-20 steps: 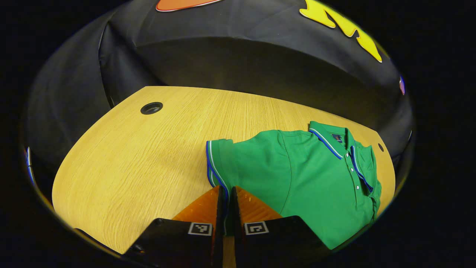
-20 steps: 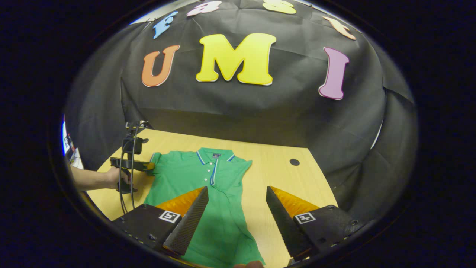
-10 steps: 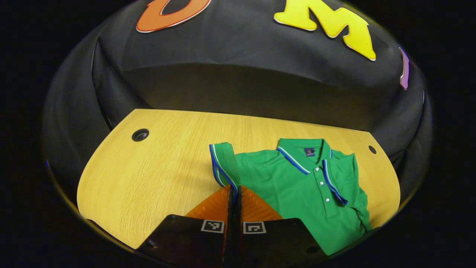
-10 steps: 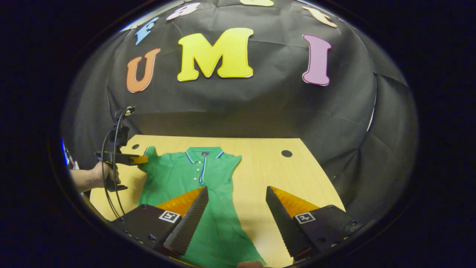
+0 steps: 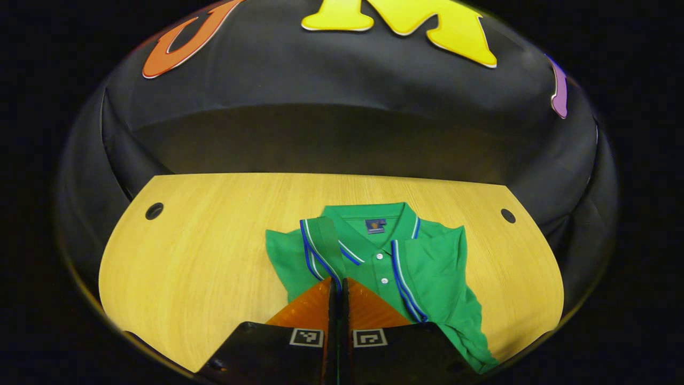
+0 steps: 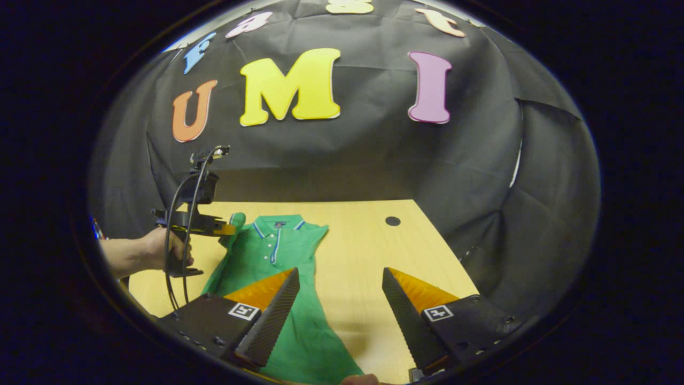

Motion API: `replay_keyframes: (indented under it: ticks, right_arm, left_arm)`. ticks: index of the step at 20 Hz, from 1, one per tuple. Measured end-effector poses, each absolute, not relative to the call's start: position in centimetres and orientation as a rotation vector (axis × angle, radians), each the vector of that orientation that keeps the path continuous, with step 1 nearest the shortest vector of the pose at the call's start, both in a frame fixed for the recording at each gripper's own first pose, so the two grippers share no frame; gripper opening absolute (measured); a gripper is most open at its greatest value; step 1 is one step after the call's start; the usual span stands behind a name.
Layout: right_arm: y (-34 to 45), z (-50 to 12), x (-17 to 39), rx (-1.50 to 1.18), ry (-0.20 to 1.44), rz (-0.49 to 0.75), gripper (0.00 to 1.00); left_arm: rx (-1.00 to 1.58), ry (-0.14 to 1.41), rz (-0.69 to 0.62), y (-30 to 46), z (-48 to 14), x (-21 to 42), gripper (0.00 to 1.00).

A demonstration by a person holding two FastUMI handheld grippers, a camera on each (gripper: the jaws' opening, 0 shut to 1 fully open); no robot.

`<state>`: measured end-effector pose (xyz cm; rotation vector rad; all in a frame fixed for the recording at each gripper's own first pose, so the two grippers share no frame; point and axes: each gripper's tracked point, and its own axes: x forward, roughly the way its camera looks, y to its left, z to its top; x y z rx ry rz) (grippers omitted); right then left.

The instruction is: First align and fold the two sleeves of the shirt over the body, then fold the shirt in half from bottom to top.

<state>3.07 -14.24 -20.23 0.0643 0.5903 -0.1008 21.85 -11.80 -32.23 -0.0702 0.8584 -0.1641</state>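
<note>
Wooden desk (image 5: 203, 256) fills my left gripper view; the green shirt (image 5: 374, 267) lies flat around 1 o'clock from my left gripper (image 5: 337, 286), whose jaws are pinched together on the striped sleeve (image 5: 320, 248), lifted over the body. My right gripper view has the shirt at 11 o'clock on the desk, my right gripper (image 6: 340, 299) hanging with jaws apart, holding nothing.
</note>
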Motion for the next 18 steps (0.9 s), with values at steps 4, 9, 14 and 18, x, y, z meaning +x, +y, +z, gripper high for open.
replay_keyframes:
  ticks: [4, 9, 14, 18]
  right_arm:
    - [-15.7, -20.3, 2.3, 0.071, 0.594, -0.134, 0.95]
    - [-14.2, -19.6, 2.7, 0.068, 0.567, -0.104, 0.95]
    - [-11.5, -19.0, 2.9, 0.037, 0.535, -0.026, 0.95]
    - [-10.0, -19.2, 2.2, -0.008, 0.526, 0.043, 0.95]
  left_arm:
    - [-0.139, 0.852, -0.217, -15.9, -32.3, 21.3, 0.31]
    - [-0.117, 0.718, -0.186, -14.1, -28.5, 20.8, 1.0]
    - [-0.111, 0.598, -0.138, -9.9, -23.0, 17.7, 1.0]
    - [-0.086, 0.527, -0.143, -7.3, -19.5, 13.1, 1.0]
